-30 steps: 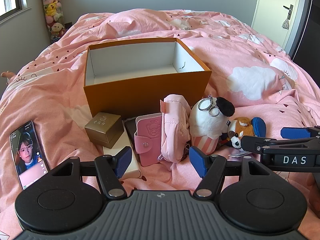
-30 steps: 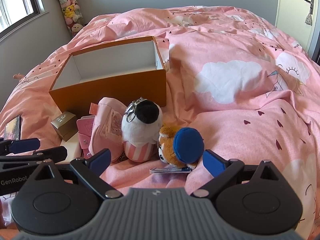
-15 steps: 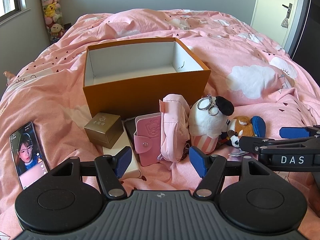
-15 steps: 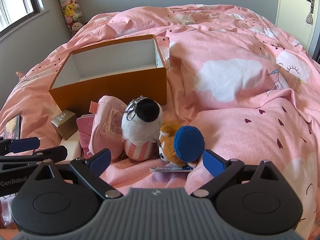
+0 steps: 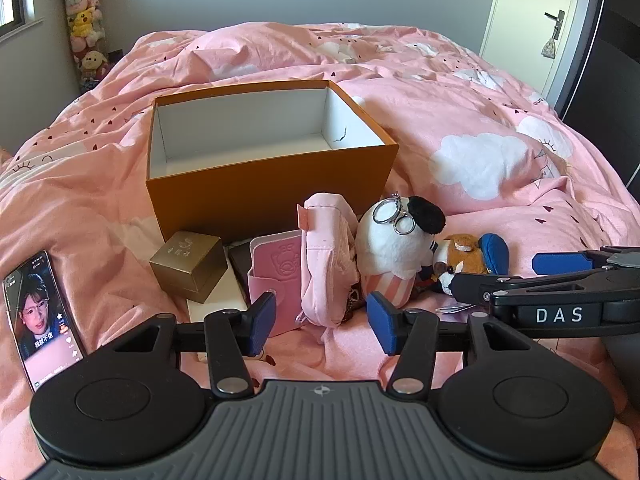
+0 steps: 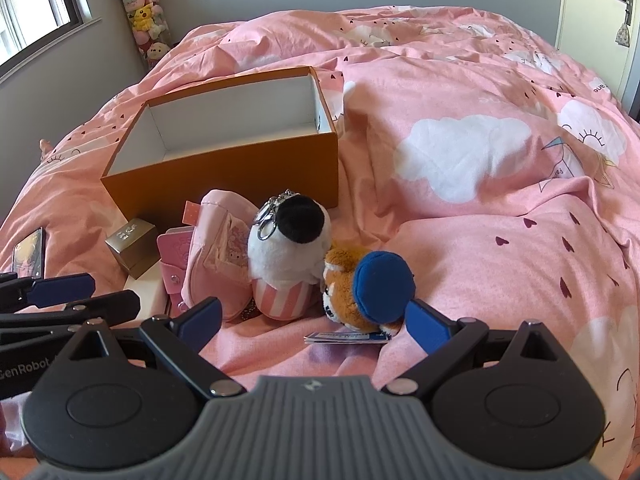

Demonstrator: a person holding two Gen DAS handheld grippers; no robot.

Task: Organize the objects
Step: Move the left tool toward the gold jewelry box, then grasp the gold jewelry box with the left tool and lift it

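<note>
— Where do we see the toys?
— Near the orange box (image 5: 272,196), on the pink bed (image 5: 500,128) (box empty).
— Our grippers?
— Left gripper (image 5: 318,322) just closing, right gripper (image 6: 316,322) wide; both hold nothing.

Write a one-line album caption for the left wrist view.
Open left tool before pink pouch, toys and empty orange box.

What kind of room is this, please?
Most likely a bedroom, perhaps a child's: a bed with a pink cloud-print duvet fills the view, a tall column of plush toys stands in the corner, and a door is on the right.
</note>
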